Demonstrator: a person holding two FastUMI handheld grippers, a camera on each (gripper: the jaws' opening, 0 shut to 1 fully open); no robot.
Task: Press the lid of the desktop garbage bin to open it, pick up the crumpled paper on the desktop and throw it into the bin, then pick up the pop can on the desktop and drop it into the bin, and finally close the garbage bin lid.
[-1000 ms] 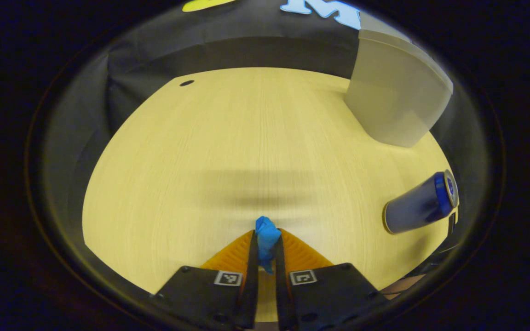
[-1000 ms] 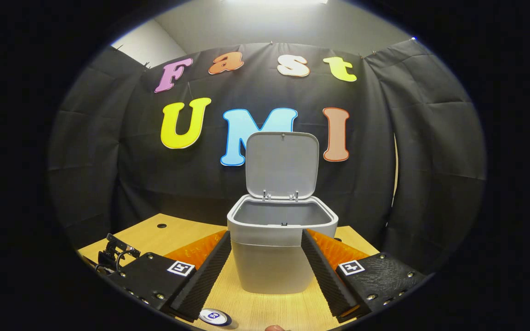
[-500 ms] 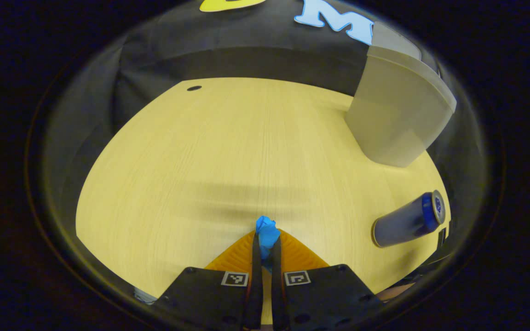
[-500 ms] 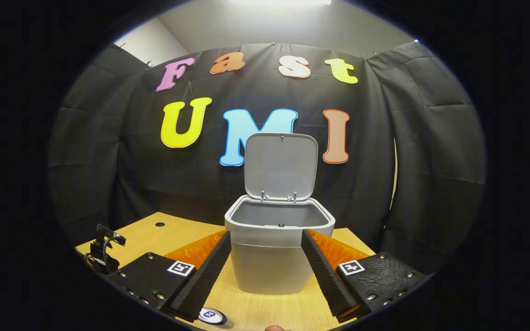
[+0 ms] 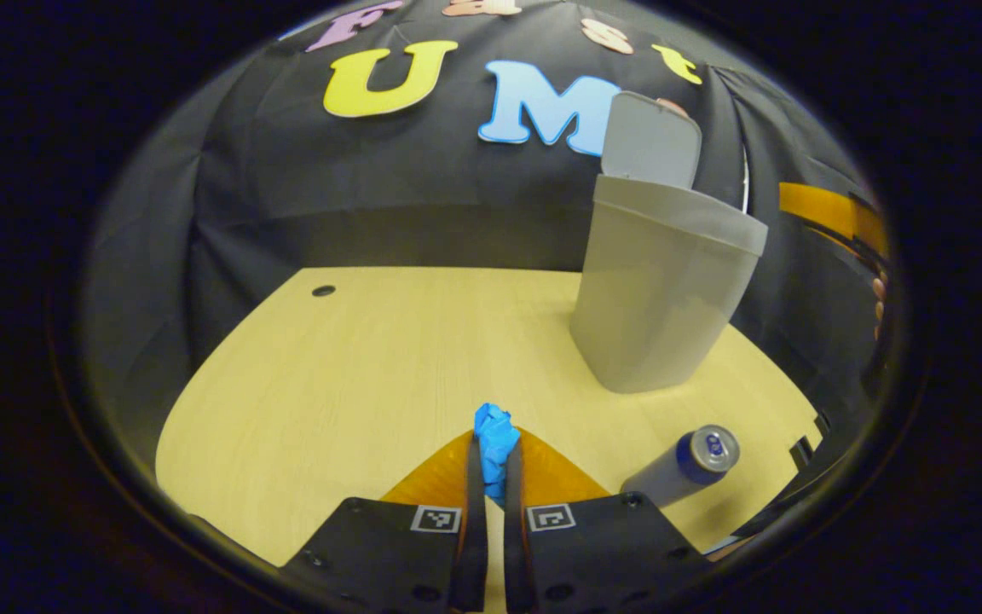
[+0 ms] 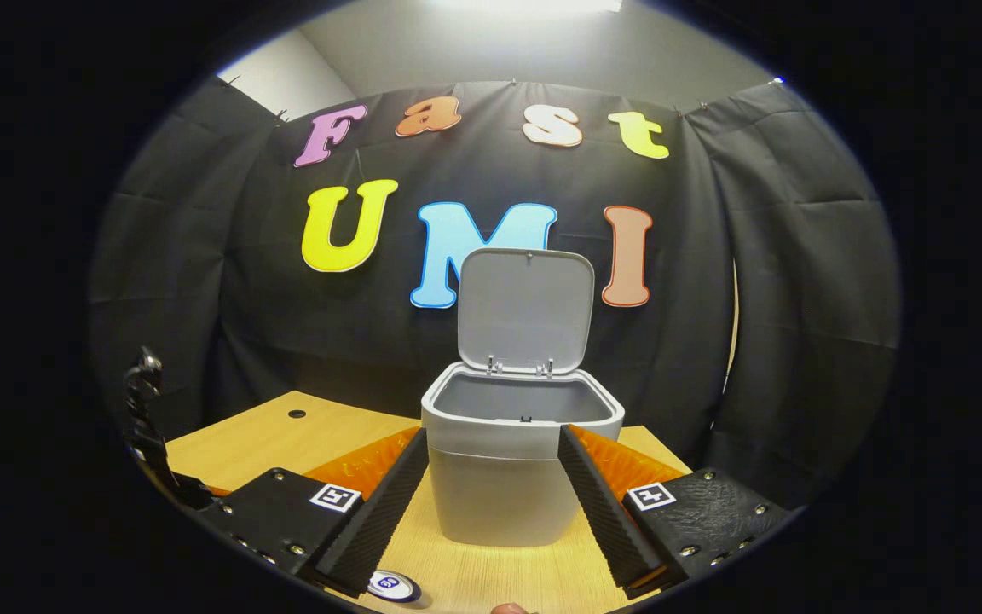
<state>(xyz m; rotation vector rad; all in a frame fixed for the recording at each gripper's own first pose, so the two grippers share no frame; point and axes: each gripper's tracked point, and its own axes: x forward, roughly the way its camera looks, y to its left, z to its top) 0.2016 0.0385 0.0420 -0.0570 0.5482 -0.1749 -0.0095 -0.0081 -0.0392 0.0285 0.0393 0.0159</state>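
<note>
- Left gripper view: left claw (image 5: 491,477) clenched on the crumpled paper (image 5: 495,437), lifted off the counter (image 5: 355,375). Paper not yet in the bin (image 5: 661,298), ahead to the right. Pop can (image 5: 685,467) lies untouched near the bin.
- Right gripper view: right claw (image 6: 491,495) spread, empty, facing the bin (image 6: 499,495). Lid (image 6: 525,307) stands open; closing remains. Can top (image 6: 392,584) just below.
</note>
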